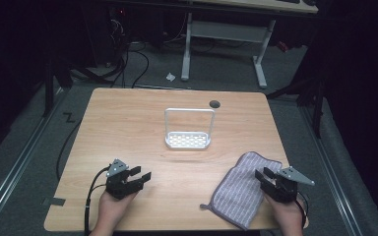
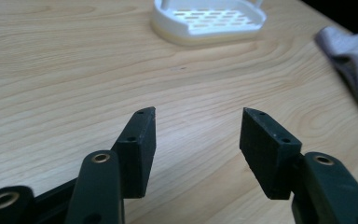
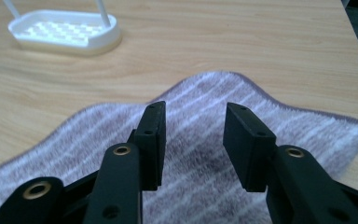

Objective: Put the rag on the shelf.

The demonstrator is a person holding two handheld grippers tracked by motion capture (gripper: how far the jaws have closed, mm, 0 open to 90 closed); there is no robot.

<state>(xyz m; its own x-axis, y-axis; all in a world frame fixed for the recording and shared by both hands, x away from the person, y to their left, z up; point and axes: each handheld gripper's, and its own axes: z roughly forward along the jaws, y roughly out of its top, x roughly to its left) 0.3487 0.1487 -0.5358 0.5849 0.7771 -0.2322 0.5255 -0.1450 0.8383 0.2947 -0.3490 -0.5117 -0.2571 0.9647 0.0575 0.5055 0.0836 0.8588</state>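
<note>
A light wooden table fills the high view, with dark floor around it. Near its centre stands a white slotted tray with a tall wire hoop handle. Toward the near right corner lies a purple-grey striped cloth, flat, its long axis running from the near edge up and to the right. The right gripper sits directly over the cloth's right half, jaws spread with nothing between them. The left gripper hovers over bare wood well apart from the cloth, jaws also spread and empty. The right hand is plainly the nearer one, and the cloth lies just below and ahead of it.

The right gripper view shows the cloth passing under both jaws, with its rounded far edge ahead and the tray beyond at upper left. The left gripper view shows the cloth as a corner at the right edge.
</note>
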